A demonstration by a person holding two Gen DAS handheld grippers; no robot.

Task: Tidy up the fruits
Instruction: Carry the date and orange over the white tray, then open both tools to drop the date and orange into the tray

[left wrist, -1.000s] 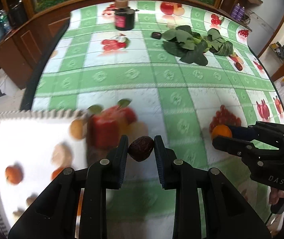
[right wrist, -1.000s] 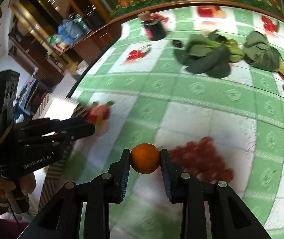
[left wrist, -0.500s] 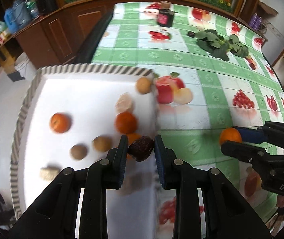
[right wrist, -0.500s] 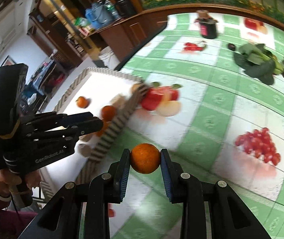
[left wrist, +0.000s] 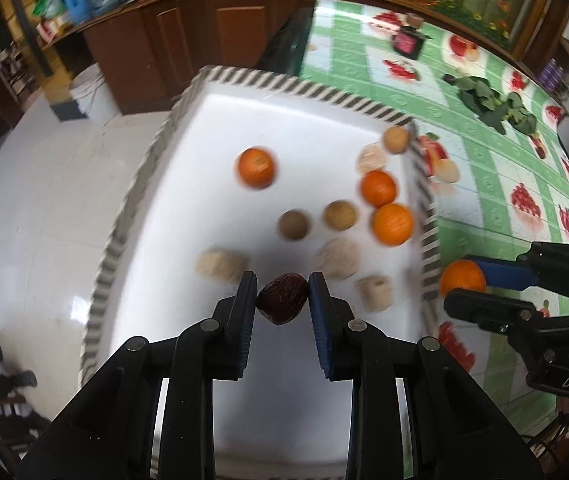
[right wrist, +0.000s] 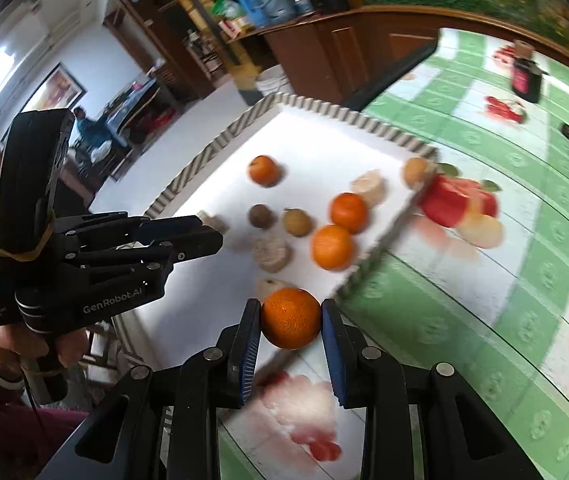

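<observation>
Tray: a white tray (left wrist: 292,120) with a striped ribbed rim sits at the edge of the tabletop (left wrist: 484,176), which is covered by a green checked cloth printed with fruit.
Tray contents: three oranges (left wrist: 256,167), two of them touching near the right rim; three round brown fruits (left wrist: 293,225); several pale beige pieces (left wrist: 339,257), blurred.
Left gripper: the left gripper (left wrist: 282,300) hangs over the near part of the tray, its fingers (left wrist: 246,300) closed on a dark red date (left wrist: 283,298).
Right gripper: the right gripper (right wrist: 291,322) is by the tray's right rim, its fingers (right wrist: 250,326) clamped on an orange (right wrist: 291,323); from the left wrist view this fruit (left wrist: 462,279) sits just outside the rim.
Elsewhere on tabletop: a dark jar (left wrist: 408,40) with a red label and a heap of green leaves (left wrist: 492,104), both well apart from the tray.
</observation>
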